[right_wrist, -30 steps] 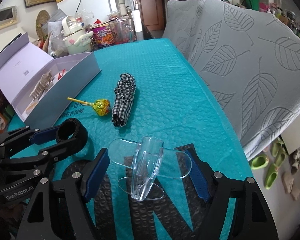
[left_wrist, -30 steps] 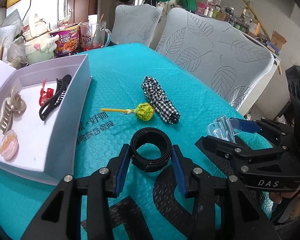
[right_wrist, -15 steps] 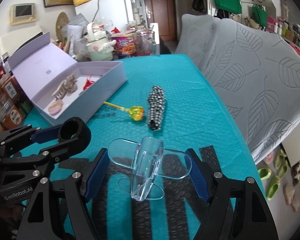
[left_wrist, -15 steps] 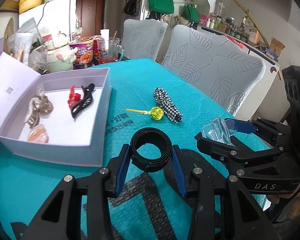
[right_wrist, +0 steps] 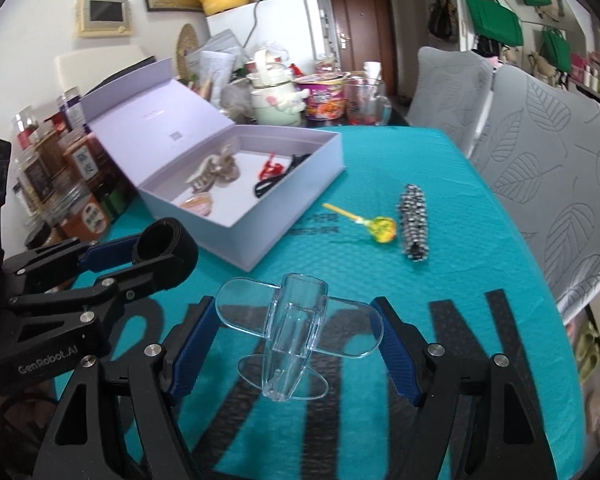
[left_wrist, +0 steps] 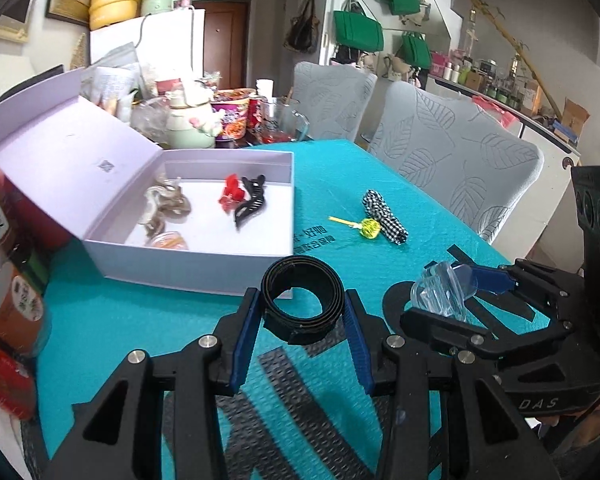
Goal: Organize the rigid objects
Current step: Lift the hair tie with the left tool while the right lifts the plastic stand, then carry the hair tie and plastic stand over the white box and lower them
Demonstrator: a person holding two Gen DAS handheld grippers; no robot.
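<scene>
Blue pads of the left gripper point(left_wrist: 302, 330) pinched a coiled black band point(left_wrist: 303, 303); the right gripper point(right_wrist: 298, 344) clamped a clear plastic airplane point(right_wrist: 296, 330) by its wingtips (both lifted off the teal mat point(right_wrist: 440, 184)). At eleven o'clock sat the open lavender box point(right_wrist: 300, 196); a lollipop point(right_wrist: 382, 230) lay at one o'clock.

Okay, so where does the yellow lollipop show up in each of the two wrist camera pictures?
Left wrist view: the yellow lollipop lies right of centre on the teal mat, just left of the checkered cloth roll.
Right wrist view: the lollipop lies right of centre, again just left of the cloth roll.
Shared landmark: the open lavender box, to the lollipop's left in both.
</scene>
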